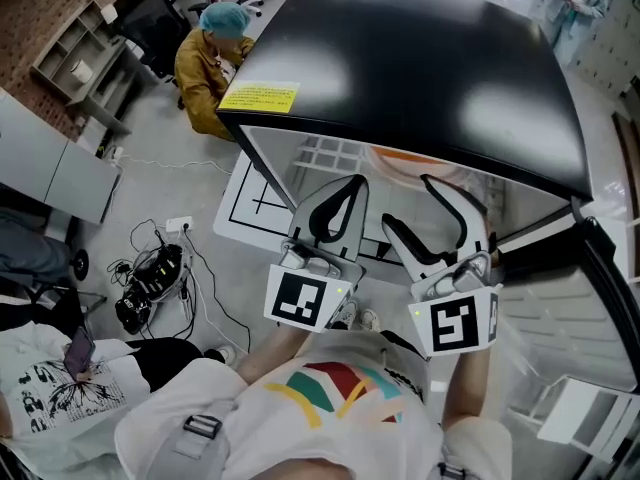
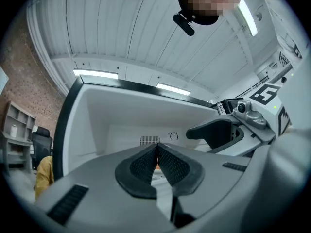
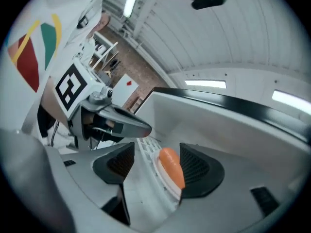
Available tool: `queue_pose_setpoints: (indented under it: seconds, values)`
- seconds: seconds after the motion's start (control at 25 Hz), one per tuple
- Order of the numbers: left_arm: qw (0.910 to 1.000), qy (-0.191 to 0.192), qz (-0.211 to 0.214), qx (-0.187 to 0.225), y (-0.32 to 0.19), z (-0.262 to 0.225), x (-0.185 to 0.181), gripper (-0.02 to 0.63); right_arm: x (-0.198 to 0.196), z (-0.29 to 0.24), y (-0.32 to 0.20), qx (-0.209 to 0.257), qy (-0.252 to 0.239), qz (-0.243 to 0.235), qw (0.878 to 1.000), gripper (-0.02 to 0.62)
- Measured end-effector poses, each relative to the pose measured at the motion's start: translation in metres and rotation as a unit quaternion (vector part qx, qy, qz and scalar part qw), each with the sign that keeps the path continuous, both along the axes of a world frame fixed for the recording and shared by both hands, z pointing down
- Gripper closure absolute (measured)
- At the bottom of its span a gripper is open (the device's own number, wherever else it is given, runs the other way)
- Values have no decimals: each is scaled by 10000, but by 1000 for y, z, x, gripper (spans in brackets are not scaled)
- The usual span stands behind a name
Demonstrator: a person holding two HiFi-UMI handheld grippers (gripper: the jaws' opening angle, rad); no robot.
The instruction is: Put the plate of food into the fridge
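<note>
While the fridge (image 1: 420,68) stands open across the top of the head view, the plate of food (image 1: 415,163) already lies on its wire shelf (image 1: 330,153), just beyond both grippers at frame centre. The right gripper (image 1: 405,200) is nearer, its jaws spread with the plate's rim in the gap, close to one pad and apparently unpinched. Beside it, the left gripper (image 1: 352,183) has its jaws pressed together on nothing.
</note>
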State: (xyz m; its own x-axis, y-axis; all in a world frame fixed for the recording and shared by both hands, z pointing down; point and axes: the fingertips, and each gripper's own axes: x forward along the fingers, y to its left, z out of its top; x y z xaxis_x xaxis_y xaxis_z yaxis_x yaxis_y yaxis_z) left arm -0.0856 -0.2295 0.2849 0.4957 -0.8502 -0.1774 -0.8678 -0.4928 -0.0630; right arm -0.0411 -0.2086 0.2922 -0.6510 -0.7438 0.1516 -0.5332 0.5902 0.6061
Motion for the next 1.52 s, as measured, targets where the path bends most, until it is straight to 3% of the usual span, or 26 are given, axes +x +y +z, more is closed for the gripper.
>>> queue_pose_setpoints:
  seconds: [0.08, 0.16, 0.28, 0.44, 0.6, 0.76, 1.0, 1.2, 1.52]
  values:
    - [10000, -14, -51, 18, 3, -1, -6, 600, 0, -2, 7, -243, -655, 5, 9976, 310]
    - [10000, 23, -87, -2, 6, 0, -10, 600, 3, -6, 14, -527, -1646, 92, 9849, 439]
    - [9999, 85, -100, -79, 10, 4, -13, 600, 8, -12, 27, -703, -2879, 183, 9549, 581]
    - [9999, 98, -83, 38, 18, 6, -11, 600, 14, 1, 38, -885, -3477, 304, 9329, 595]
    - [9999, 93, -69, -21, 20, 12, -9, 600, 18, 22, 38, -1224, -3643, 431, 9222, 595]
    - [9999, 67, -65, -52, 20, 13, -8, 600, 25, 23, 34, -1259, -3720, 497, 9183, 595]
    - [10000, 68, -50, -43, 21, 12, -5, 600, 36, 22, 30, -1143, -3722, 676, 9186, 595]
    - [10000, 73, -37, -46, 20, 13, -3, 600, 42, 25, 28, -1000, -3530, 878, 9261, 595]
    - [9999, 94, -2, -63, 19, 15, -1, 600, 42, 26, 28, -1012, -3558, 857, 9251, 595]
